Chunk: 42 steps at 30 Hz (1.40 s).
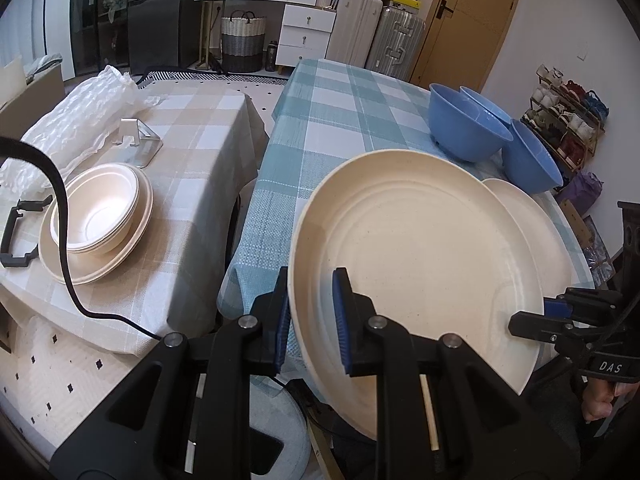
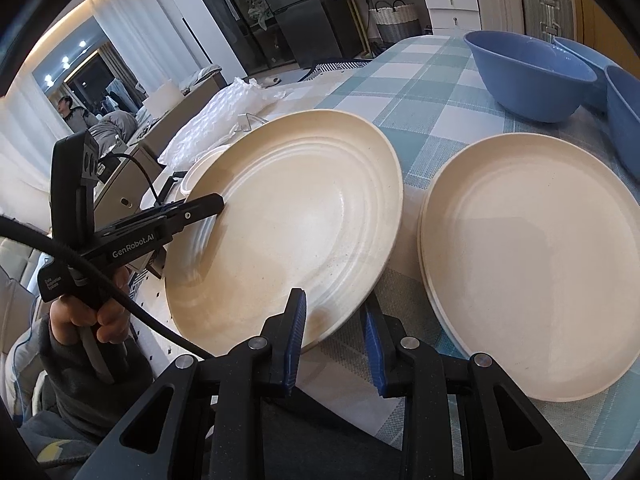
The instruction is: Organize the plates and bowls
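You are gripping one cream plate [image 1: 416, 264] with both grippers, left gripper [image 1: 312, 320] and right gripper [image 2: 334, 340] each clamping its rim. Beyond them, more plates [image 2: 532, 280] and blue bowls [image 1: 464, 128] are waiting; a cream stack [image 1: 96, 220] is sitting left.

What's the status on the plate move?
Left hand-held gripper and right hand-held gripper both clamp the cream plate. Plate tilted above the blue-check table. Path clear.

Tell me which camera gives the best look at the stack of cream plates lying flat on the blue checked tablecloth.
The right wrist view: the stack of cream plates shows almost whole, with its layered rim visible. In the left wrist view only a sliver of it peeks out behind the lifted ridged cream plate.
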Each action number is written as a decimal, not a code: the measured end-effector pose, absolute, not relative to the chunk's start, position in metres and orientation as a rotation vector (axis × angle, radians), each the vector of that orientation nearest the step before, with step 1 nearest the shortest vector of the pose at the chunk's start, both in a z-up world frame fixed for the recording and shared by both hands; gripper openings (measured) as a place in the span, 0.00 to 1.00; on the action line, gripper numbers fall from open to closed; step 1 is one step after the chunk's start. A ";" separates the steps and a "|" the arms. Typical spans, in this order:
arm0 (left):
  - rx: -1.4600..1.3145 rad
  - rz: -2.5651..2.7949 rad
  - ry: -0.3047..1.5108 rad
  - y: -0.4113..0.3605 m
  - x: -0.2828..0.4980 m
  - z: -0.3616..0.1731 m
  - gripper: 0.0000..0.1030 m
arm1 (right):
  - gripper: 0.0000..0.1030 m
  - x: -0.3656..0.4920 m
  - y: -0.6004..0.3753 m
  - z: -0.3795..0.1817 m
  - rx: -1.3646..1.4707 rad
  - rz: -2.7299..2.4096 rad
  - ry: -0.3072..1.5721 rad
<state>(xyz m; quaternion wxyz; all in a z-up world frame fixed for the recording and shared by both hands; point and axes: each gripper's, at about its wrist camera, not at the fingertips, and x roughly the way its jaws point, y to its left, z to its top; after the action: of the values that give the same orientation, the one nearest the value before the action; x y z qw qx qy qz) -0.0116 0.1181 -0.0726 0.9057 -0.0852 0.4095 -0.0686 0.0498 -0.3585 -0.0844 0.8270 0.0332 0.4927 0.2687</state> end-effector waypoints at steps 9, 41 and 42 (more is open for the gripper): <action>-0.159 -0.136 0.802 0.110 -0.015 -0.052 0.16 | 0.27 0.043 -0.364 -0.068 0.069 0.562 0.997; -0.039 -0.190 0.702 0.022 -0.014 0.012 0.16 | 0.27 0.001 -0.426 -0.021 0.160 0.460 0.867; -0.035 -0.192 0.702 0.020 -0.013 0.013 0.16 | 0.27 -0.001 -0.429 -0.020 0.165 0.456 0.863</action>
<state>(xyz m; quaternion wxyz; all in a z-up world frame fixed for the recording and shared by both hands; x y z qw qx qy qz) -0.0135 0.0197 0.0130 0.9344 -0.0172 0.3431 -0.0939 -0.0010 -0.4290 -0.0200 0.8799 0.0791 0.4143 0.2188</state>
